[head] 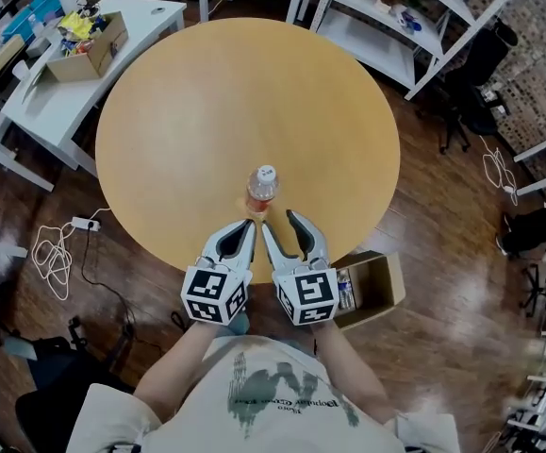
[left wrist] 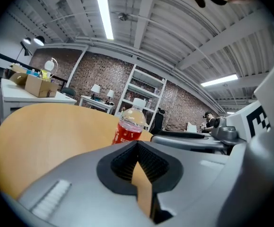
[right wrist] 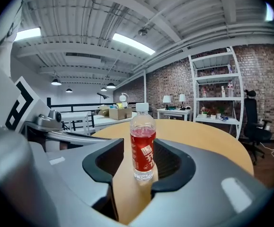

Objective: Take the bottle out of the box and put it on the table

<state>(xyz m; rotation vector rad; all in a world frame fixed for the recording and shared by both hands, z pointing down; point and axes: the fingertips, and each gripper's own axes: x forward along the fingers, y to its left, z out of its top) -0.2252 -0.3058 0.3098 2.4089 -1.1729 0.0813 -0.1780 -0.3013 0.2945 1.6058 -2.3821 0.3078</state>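
Bottle (head: pixel 262 190), clear ribbed plastic, red-labelled, upright on round wooden table (head: pixel 206 111)

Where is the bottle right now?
Head view: the bottle stands upright, centre, by the near edge of the round table, just ahead of the open right gripper.

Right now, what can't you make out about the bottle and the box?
- Box contents: head view, the right gripper's marker cube covers part of it; absent from both gripper views.
- Bottle base: left gripper view, hidden behind the left gripper's own body.
- Bottle label print: head view, too small to read.
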